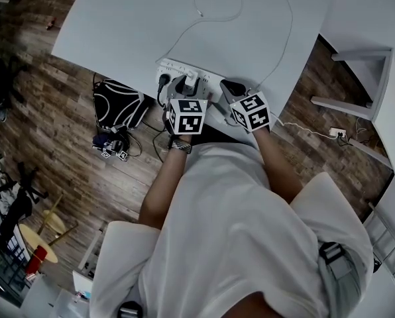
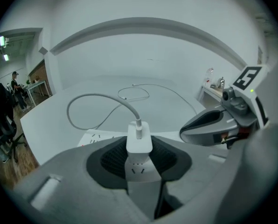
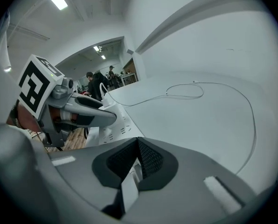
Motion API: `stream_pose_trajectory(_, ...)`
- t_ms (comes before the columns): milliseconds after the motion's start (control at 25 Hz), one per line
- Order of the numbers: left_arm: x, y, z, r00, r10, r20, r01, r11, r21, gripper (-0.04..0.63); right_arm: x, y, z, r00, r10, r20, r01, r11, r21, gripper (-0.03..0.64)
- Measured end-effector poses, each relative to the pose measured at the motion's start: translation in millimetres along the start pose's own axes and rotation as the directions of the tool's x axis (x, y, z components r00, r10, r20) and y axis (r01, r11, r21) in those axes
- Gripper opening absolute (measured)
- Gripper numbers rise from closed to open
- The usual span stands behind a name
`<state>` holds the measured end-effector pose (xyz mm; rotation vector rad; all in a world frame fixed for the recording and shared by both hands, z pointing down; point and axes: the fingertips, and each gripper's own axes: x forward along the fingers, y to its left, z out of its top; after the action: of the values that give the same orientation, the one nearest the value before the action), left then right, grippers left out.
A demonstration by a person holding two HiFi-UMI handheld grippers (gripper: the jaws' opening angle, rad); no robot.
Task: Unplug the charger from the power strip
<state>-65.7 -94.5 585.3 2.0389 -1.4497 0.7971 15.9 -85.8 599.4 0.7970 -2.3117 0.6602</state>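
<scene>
While my left fingers [image 2: 112, 158] close around the charger [image 2: 139, 141], I should pull straight up; my right fingers [image 3: 150, 160], pressed together, should hold the power strip [image 3: 113, 127] down.

Charger [image 2: 139, 141] in power strip [image 1: 177, 68], on table [image 1: 131, 18] edge, cable [image 2: 94, 96] behind

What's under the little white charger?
The white power strip: the charger stands plugged into it. Its prongs are hidden inside the socket.
</scene>
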Motion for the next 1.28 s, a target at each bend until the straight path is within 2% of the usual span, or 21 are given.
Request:
stream_pose_trajectory(200,0.9,0.8,-1.3,1.0,0.003,-0.005,-0.003,1.0,0.001,0.14,0.0,-0.3,-1.5,1.0,-0.007,0.007,0.007,1.0,-0.001,0.003)
stream_pose_trajectory(480,-1.1,1.0,-1.9,0.998,-0.06,-0.015,0.059,0.998,-0.032,0.14,-0.5,-0.6,-1.2,0.999,-0.003,0.034,0.004,1.0,-0.004,0.002)
stream_pose_trajectory(680,-1.0,0.2,-0.1,0.999,-0.044,0.003,0.044,0.999,0.008,0.14,-1.4,-0.5,-1.3,0.999,-0.003,0.047,0.003,1.0,0.004,0.002)
stream_pose_trajectory(1080,2.6,-2.6,3.2,1.0,-0.008,-0.029,0.012,0.99,0.138,0.138,0.3,-0.7,-0.1,0.999,0.001,0.05,-0.002,1.0,0.028,0.002)
stream_pose_trajectory(1280,3.3,-1.1,2.7,0.999,-0.046,-0.019,0.048,0.995,0.089,0.138,0.6,-0.4,-0.2,0.999,0.004,0.051,-0.006,1.0,0.03,0.002)
